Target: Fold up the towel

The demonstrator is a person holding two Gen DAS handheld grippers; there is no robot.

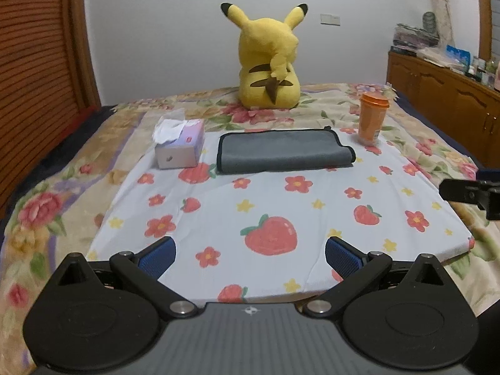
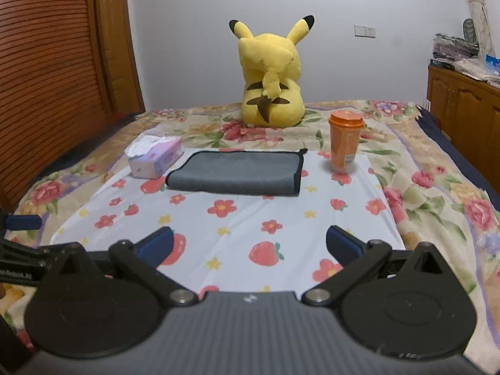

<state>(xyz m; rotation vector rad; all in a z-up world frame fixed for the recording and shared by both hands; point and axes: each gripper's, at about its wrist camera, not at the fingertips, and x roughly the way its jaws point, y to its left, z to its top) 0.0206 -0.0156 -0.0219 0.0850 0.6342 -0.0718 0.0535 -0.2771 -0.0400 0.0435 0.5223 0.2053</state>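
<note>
Well, from the left wrist, the left tool (image 1: pixel 250 250) hangs released above the strawberry cloth (image 1: pixel 312 218); the grey towel (image 1: pixel 284 150) lies folded (black-edged) between tissue box (image 1: pixel 181 147) and orange cup (image 1: pixel 372 118). From the right wrist, the right tool (image 2: pixel 250 243) gapes too, well short of the towel (image 2: pixel 237 173).

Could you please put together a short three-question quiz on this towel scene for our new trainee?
1. True or false: the grey towel lies between the tissue box and the orange cup.
2. Multiple choice: the left tongs and right tongs are A) both open and empty, B) both shut on the towel, C) one open, one shut.
3. Short answer: what stands behind the towel, with its back to the cameras?

Key
1. True.
2. A.
3. The yellow plush toy.
</note>
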